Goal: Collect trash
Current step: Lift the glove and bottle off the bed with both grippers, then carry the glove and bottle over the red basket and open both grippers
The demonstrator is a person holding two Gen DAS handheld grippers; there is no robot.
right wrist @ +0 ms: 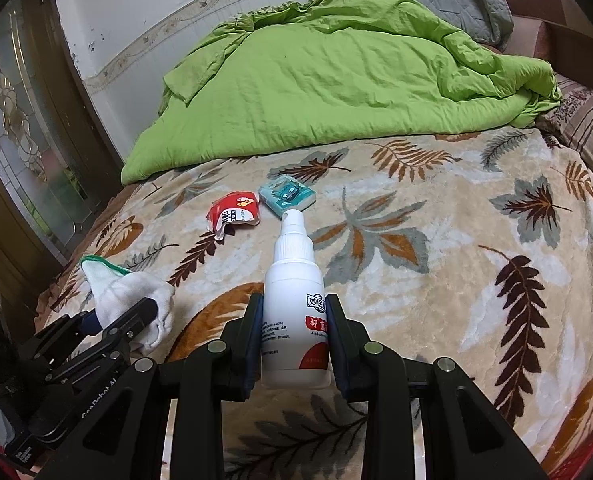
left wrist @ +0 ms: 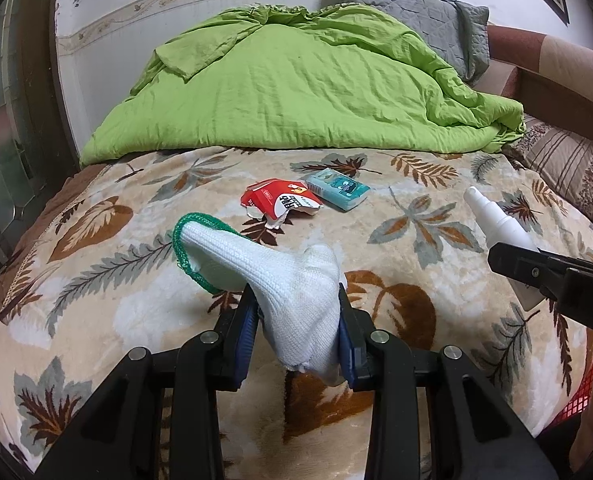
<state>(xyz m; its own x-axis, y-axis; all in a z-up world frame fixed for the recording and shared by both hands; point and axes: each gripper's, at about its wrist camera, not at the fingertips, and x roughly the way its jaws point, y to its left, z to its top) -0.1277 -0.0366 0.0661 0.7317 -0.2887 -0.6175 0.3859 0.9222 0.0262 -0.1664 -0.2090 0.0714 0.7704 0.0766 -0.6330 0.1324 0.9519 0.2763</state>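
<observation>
already the left tool [left wrist: 298, 320] is clamped on a limp sock [left wrist: 264, 264], the right tool [right wrist: 294, 336] on a smooth spray bottle [right wrist: 294, 300]; either could slip loose if swung.

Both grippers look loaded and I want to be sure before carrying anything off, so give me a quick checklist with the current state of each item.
1. Left gripper clamped on the white sock: ok.
2. Right gripper clamped on the white spray bottle: ok.
3. Bottle nozzle cap fitted: not ok, bare nozzle.
4. Torn red wrapper collected: not ok, it lies on the leaf-print blanket.
5. Teal tissue pack collected: not ok, beside the wrapper.
6. Trash bin within reach: cannot tell, none in view.
</observation>
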